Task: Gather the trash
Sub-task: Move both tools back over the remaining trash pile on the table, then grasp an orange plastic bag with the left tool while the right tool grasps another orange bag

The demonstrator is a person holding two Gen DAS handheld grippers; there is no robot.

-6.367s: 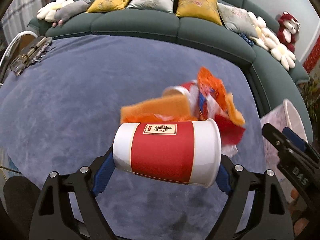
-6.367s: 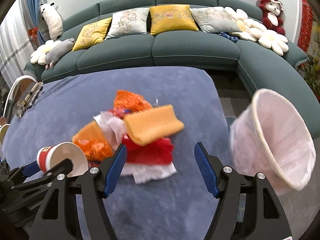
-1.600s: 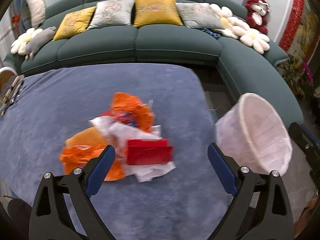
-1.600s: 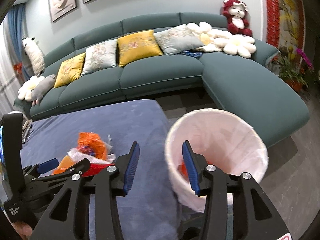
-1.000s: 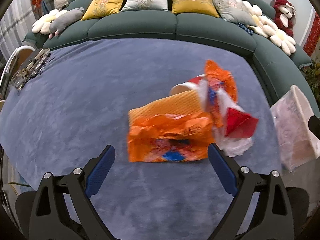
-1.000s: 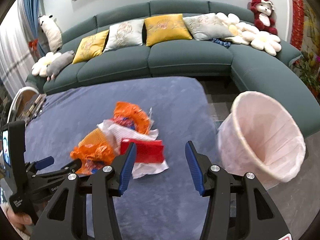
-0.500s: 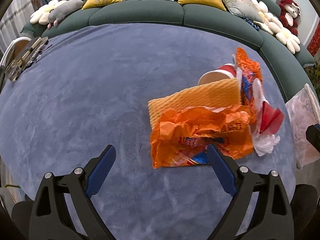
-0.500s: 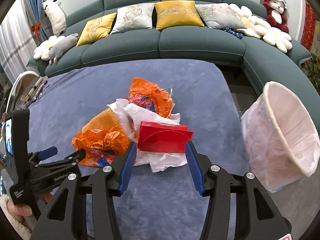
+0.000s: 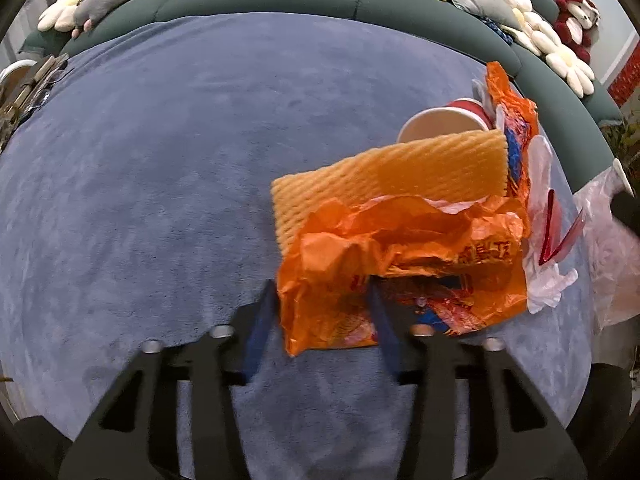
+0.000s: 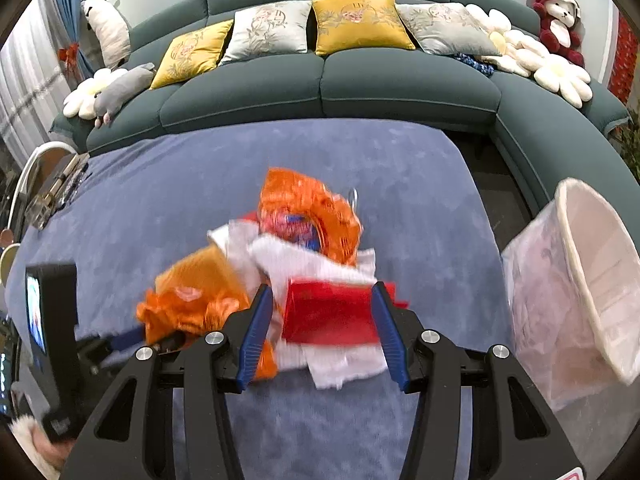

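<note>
Crinkly wrapper in my left tongs

My left gripper [image 9: 324, 320] has just been closing on the crumpled orange wrapper [image 9: 400, 264]; my right gripper [image 10: 322, 328] half-open astride the red carton [image 10: 330, 314].

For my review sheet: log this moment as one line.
left gripper: jaws just closing on orange wrapper | right gripper: astride red packet, grip unclear | bin: beside pile

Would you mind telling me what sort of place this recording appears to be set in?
Most likely a home living room: a long green sectional sofa lined with embroidered cushions, plush toys such as a red bear, and a blue rug in front of it.
</note>
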